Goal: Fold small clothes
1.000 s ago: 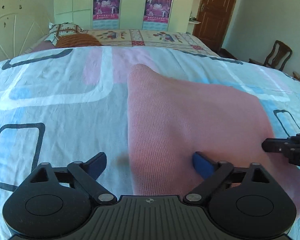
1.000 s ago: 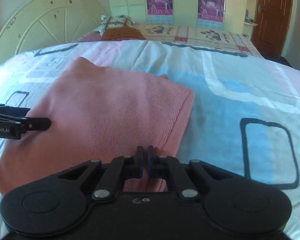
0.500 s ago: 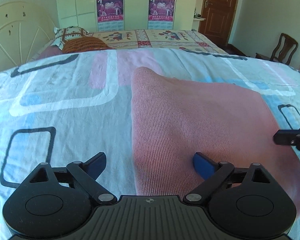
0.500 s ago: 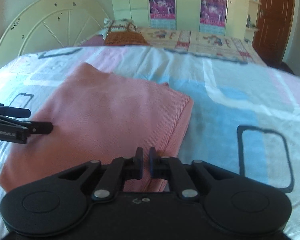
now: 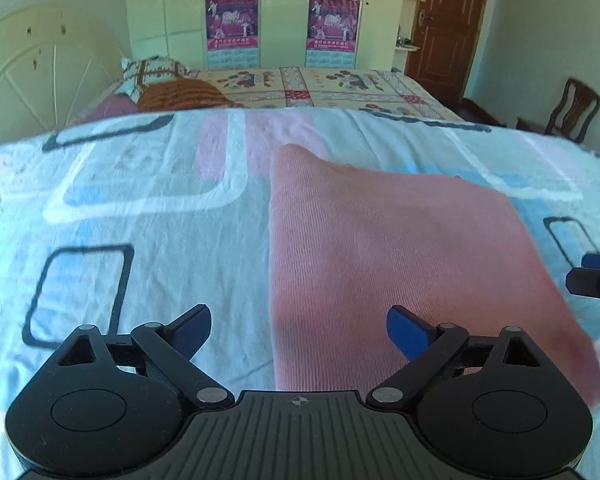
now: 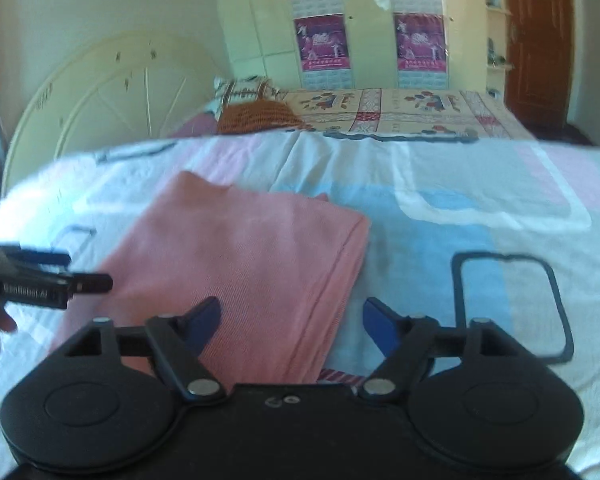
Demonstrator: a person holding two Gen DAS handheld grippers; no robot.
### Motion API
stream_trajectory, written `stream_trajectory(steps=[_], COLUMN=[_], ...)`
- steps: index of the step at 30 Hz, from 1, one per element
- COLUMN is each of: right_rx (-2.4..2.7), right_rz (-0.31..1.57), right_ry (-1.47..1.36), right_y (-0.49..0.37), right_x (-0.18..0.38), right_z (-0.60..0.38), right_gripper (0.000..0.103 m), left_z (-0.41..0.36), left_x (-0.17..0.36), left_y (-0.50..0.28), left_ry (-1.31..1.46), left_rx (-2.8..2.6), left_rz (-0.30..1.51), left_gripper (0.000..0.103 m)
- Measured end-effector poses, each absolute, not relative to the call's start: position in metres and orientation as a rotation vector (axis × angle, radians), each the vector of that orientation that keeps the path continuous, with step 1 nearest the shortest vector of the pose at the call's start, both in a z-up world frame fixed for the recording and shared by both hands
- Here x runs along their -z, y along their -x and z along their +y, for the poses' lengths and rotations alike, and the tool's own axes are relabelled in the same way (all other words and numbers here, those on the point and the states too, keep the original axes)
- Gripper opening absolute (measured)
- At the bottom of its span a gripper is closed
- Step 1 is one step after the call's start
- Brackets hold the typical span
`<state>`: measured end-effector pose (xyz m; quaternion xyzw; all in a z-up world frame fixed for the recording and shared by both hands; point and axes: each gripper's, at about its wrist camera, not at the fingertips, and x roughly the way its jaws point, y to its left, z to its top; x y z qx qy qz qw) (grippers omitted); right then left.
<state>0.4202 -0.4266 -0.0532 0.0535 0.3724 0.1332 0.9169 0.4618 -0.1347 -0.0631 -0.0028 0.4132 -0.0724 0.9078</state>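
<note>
Right gripper (image 6: 292, 320) jaws just sprung apart, nothing between, hovering over near right edge of pink knit garment (image 6: 252, 264). Left gripper (image 5: 300, 330) wide, empty, over garment's near left edge. Garment folded flat on patterned bedsheet (image 5: 140, 216). Judgement: this fold looks finished; further fold possibly left.

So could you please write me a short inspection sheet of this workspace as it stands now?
Surface: bed sheet with pink, blue and white blocks, lightly creased.
Job's things: pink garment lying folded and flat on the sheet; a striped edge peeks from under its near corner in the right wrist view.
Clutter: nothing seen on the sheet.
Grippers: left gripper open above the garment's left edge; right gripper open, jaws just opened, nothing pinched.
Cables: nothing seen.
Surroundings: second bed with a patterned cover, pillow, headboard, wardrobe with posters, door, chair.
</note>
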Motion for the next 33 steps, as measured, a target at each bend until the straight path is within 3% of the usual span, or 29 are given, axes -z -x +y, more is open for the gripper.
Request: stream_trajectory(steps=[3, 14, 20, 24, 25, 28, 32, 33], right_rx=[-0.254, -0.415, -0.452, -0.497, -0.5, -0.475, -0.4, -0.387], right_rz=[0.839, 1.009, 1.025, 1.024, 1.022, 1.006, 1.002, 1.001], right_ry=[-0.172, -0.778, -0.809, -0.804, -0.81, -0.822, -0.686, -0.657], right_y=[-0.424, -0.45, -0.463, -0.479, -0.482, -0.485, -0.479, -0.479], right_x=[0.062, 0.123, 0.128, 0.131, 0.132, 0.135, 0.126, 0.123], right_z=[-0.452, -0.504, -0.499, -0.485, -0.482, -0.476, -0.466, -0.463], right_gripper=[0.061, 0.06, 0.06, 0.058, 0.057, 0.049, 0.024, 0.022], left_z=[-0.122, -0.099, -0.101, -0.105, -0.106, -0.112, -0.13, -0.133], left_x=[0.073, 0.107, 0.115, 0.115, 0.114, 0.113, 0.108, 0.105], left_y=[-0.458, -0.474, -0.494, -0.509, -0.513, -0.521, -0.521, -0.521], left_ry=[0.026, 0.36, 0.388, 0.409, 0.412, 0.398, 0.281, 0.256], left_rx=[0.135, 0.31, 0.362, 0.377, 0.376, 0.368, 0.355, 0.357], left_rz=[0.875, 0.996, 1.013, 1.02, 1.021, 1.036, 1.031, 1.019], left_gripper=[0.094, 0.093, 0.093, 0.082, 0.076, 0.073, 0.071, 0.061])
